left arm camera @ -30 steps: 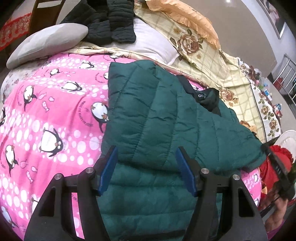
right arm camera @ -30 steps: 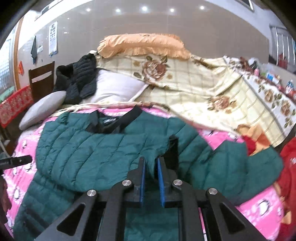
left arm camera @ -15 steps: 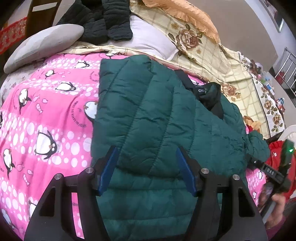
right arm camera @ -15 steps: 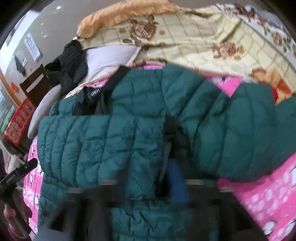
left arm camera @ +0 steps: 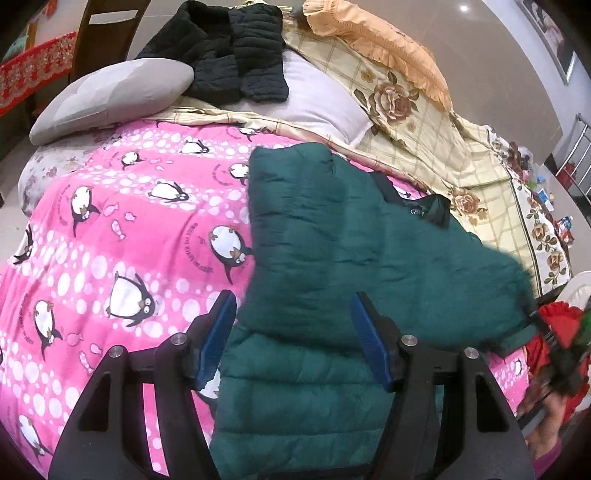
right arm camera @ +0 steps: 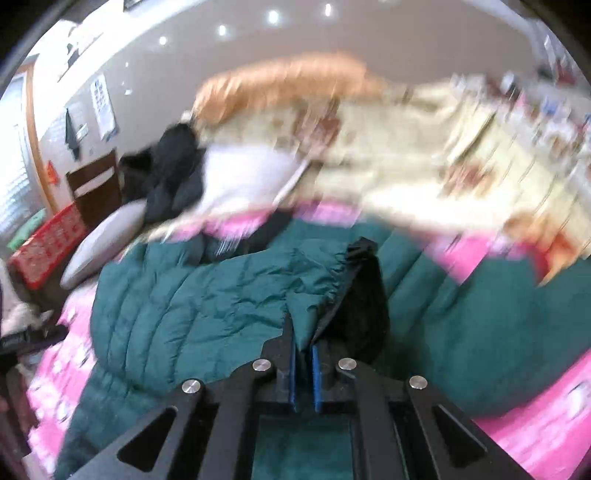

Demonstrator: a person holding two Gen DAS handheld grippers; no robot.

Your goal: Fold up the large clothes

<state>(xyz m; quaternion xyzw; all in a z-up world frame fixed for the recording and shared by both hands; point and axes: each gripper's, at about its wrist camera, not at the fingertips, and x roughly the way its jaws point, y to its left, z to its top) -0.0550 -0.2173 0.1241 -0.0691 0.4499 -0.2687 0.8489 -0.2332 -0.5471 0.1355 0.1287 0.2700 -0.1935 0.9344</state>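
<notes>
A dark green quilted puffer jacket (left arm camera: 332, 258) lies on a pink penguin blanket (left arm camera: 110, 229), with one sleeve folded across its body; it also shows in the right wrist view (right arm camera: 192, 306). My left gripper (left arm camera: 293, 339) is open, its blue pads either side of the jacket's folded edge, holding nothing. My right gripper (right arm camera: 303, 354) is shut on the jacket's cuff edge (right arm camera: 314, 295) with its black lining, lifted above the jacket. The right wrist view is motion-blurred.
A grey pillow (left arm camera: 110, 96), a black quilted garment (left arm camera: 229, 48), a white pillow (left arm camera: 317, 99), an orange pillow (left arm camera: 373, 40) and a floral quilt (left arm camera: 461, 158) lie at the bed's far side. A wooden chair (left arm camera: 107, 29) stands behind. Red fabric (left arm camera: 557, 321) lies at right.
My right gripper has lifted the jacket's cuff and swung fast, blurring its view. The left gripper has stayed open over the jacket's folded edge, shifting slightly.
</notes>
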